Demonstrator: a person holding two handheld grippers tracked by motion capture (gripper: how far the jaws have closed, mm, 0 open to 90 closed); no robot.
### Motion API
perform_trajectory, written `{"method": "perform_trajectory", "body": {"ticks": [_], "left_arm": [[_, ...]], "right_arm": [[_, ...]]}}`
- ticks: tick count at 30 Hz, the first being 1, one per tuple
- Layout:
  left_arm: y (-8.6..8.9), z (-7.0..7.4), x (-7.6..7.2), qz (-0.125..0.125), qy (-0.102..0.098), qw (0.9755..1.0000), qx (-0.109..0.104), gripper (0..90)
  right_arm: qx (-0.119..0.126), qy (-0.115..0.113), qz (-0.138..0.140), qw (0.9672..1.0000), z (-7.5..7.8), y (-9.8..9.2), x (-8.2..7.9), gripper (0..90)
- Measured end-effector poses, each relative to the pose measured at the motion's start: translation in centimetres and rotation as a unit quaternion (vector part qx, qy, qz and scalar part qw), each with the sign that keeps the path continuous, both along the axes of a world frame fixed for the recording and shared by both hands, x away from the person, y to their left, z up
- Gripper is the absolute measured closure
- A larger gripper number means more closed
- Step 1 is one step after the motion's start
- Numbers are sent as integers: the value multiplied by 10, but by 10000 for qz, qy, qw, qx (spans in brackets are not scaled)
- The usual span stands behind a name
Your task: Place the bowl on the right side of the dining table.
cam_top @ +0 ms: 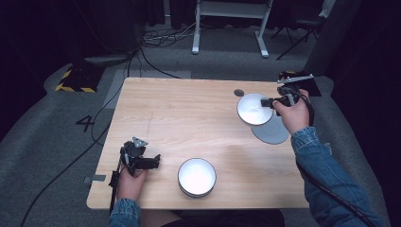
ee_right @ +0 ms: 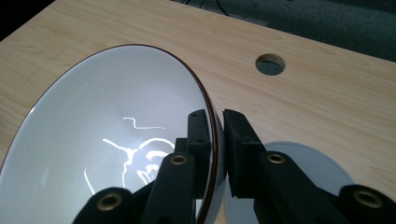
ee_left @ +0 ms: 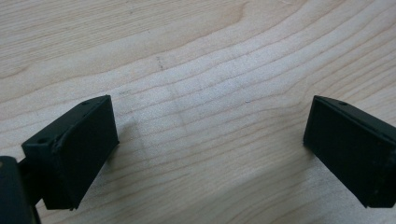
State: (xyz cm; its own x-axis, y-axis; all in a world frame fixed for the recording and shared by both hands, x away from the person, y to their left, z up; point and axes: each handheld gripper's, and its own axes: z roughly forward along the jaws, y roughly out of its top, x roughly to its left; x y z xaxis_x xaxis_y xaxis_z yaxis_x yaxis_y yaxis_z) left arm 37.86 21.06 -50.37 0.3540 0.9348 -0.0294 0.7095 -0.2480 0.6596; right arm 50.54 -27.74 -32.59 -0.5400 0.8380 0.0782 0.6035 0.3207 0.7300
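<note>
My right gripper [cam_top: 267,100] is shut on the rim of a white bowl [cam_top: 253,109] with a dark edge, holding it tilted at the table's far right. In the right gripper view the jaws pinch the bowl's wall [ee_right: 107,140], one inside and one outside, around my right gripper's tips [ee_right: 215,116]. A flat grey plate [cam_top: 274,135] lies on the table just under and beside that bowl, and it shows as the grey plate [ee_right: 306,163] behind the jaws. My left gripper [cam_top: 157,161] rests at the front left, open, with bare wood between the jaws around my left gripper's tips [ee_left: 210,121].
A second white bowl [cam_top: 196,176] stands upright near the front edge, right of the left gripper. A round cable hole [cam_top: 239,92] pierces the wooden table [cam_top: 189,113] near the held bowl. Cables and a desk frame lie on the floor beyond.
</note>
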Motion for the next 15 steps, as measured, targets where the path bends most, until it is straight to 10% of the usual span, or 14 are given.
{"method": "perform_trajectory", "body": {"ticks": [15], "left_arm": [[0,0,0,3,-12,10000,-28,31]], "right_arm": [[-125,34,-698,9975,-4,-40,30,815]]}}
